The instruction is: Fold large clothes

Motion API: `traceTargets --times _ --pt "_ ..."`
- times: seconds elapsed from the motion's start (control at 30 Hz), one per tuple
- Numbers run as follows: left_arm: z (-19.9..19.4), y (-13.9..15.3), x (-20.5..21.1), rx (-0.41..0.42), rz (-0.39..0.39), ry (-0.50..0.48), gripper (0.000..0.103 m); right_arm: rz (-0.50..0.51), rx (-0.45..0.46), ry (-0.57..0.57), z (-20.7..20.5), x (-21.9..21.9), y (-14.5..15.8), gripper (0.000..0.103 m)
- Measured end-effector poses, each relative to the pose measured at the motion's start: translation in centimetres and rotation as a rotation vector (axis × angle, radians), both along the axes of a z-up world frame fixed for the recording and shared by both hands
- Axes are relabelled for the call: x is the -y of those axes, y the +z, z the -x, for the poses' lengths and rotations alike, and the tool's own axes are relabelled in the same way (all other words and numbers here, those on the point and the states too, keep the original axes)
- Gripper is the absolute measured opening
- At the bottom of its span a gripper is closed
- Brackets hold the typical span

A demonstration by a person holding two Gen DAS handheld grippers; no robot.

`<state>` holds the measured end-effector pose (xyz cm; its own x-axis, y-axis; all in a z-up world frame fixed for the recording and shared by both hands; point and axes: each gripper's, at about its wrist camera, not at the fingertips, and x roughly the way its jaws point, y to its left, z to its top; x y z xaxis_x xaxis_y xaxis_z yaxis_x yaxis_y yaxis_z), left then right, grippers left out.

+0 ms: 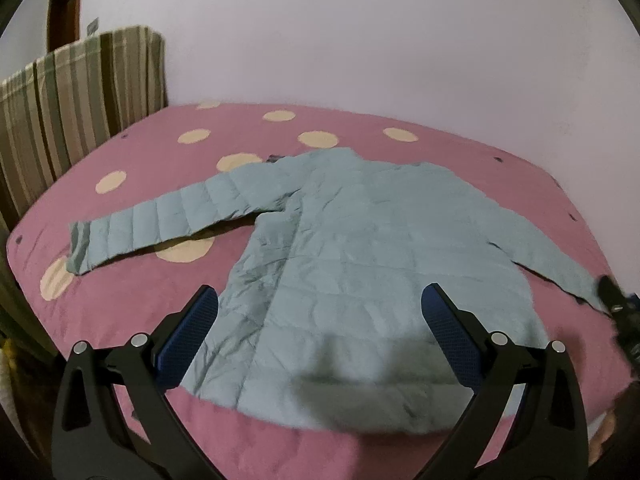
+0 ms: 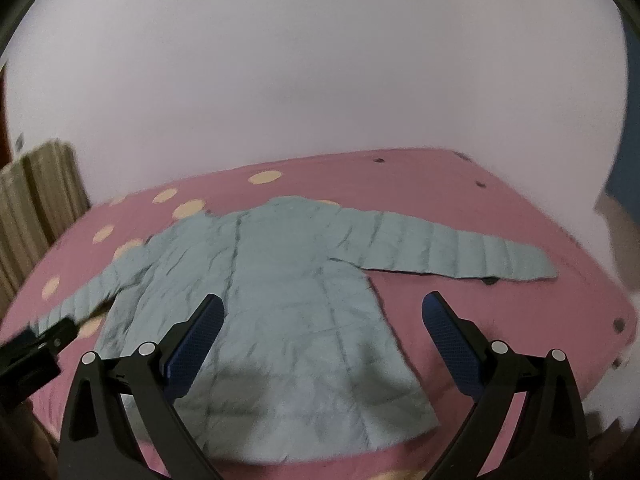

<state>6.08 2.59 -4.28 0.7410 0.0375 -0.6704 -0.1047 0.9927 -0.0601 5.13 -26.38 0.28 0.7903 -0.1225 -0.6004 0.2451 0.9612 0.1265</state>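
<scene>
A light blue quilted jacket [image 1: 360, 240] lies flat on a pink bed, both sleeves spread out sideways, hem toward me. It also shows in the right wrist view [image 2: 288, 300]. My left gripper [image 1: 320, 300] is open and empty, held above the hem, left of middle. My right gripper [image 2: 322, 308] is open and empty, held above the hem's right half. The right gripper shows at the right edge of the left wrist view [image 1: 618, 300], near the right sleeve's cuff. The left gripper shows at the left edge of the right wrist view [image 2: 36, 344], over the left sleeve's cuff.
The pink bed cover [image 1: 168, 300] has cream dots and fills the lower view; its front edge is just below the hem. A striped green and brown cloth [image 1: 72, 96] hangs at the bed's left side. A white wall [image 1: 360, 40] stands behind the bed.
</scene>
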Motion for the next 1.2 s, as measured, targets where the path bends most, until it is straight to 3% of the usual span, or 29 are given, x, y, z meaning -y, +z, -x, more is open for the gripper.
traceTargets --times 0.2,0.43,0.47,0.57,0.63,0.8,0.97,1.0,1.1,1.13,1.2 --pt "-5.2 -4.1 -4.2 -0.072 -0.005 0.137 0.101 -0.083 -0.049 -0.165 -2.8 9.2 -3.1 0.099" --pt "-8.4 -8.4 -8.8 -0.156 0.022 0.272 0.101 -0.384 -0.044 -0.464 -2.7 24.0 -9.0 0.095" --pt "-8.6 -8.7 -9.1 -0.160 0.026 0.279 0.101 -0.397 -0.045 -0.495 -2.6 25.1 -9.6 0.092" --pt "-9.1 -9.5 -9.8 -0.174 0.028 0.296 0.101 -0.484 -0.044 -0.571 -2.1 28.4 -12.0 0.071" --pt "-9.3 -9.8 -9.9 -0.183 0.027 0.305 0.101 -0.571 -0.030 -0.610 -1.9 30.4 -13.8 0.070" --pt "-9.5 -10.5 -9.9 -0.191 0.023 0.313 0.101 -0.667 0.024 -0.698 -1.6 33.0 -16.6 0.070" --pt "-9.8 -11.1 -9.7 -0.205 0.016 0.304 0.101 -0.664 0.125 -0.731 -1.5 34.8 -16.9 0.070" --pt "-9.8 -11.2 -9.6 -0.205 0.013 0.303 0.101 -0.661 0.129 -0.735 -1.6 35.1 -16.8 0.061" --pt "-9.8 -11.3 -9.6 -0.203 0.009 0.300 0.101 -0.651 0.106 -0.735 -1.9 35.6 -16.8 0.018" --pt "-9.8 -11.4 -9.5 -0.203 0.008 0.299 0.101 -0.653 0.099 -0.731 -2.3 35.8 -16.8 0.011" --pt "-9.8 -11.5 -9.5 -0.203 0.007 0.298 0.101 -0.611 0.088 -0.722 -2.4 35.2 -15.9 0.008"
